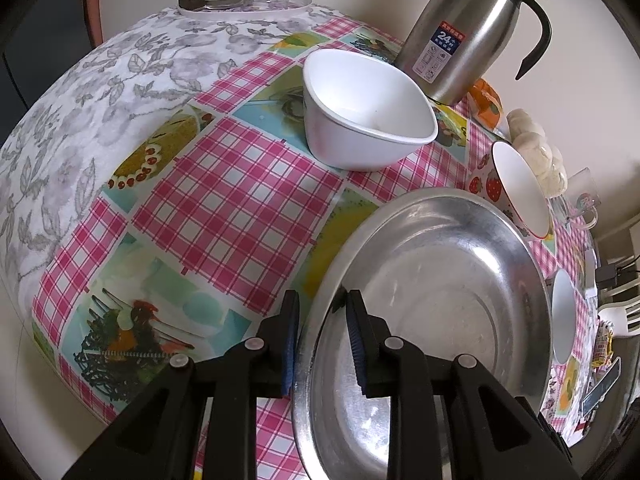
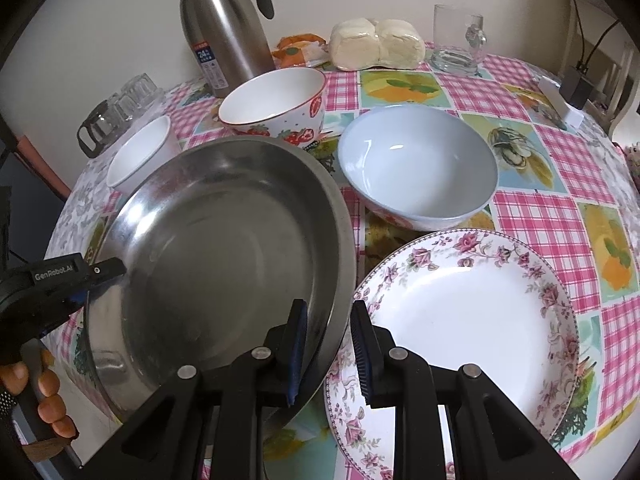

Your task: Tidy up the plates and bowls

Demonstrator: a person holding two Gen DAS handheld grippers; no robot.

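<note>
The big steel pan (image 2: 224,248), low in the frame on the table (image 1: 224,200), looks stiff, light and slippery, so each claw (image 1: 322,344) (image 2: 328,354) pinches its thin rim from opposite sides.

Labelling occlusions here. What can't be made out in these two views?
- Left wrist view: blue bowl and strawberry bowl squeezed at the fisheye edge, part hidden by the steel dish.
- Right wrist view: white bowl part hidden behind that dish; flowered plate covered by the right gripper.
</note>
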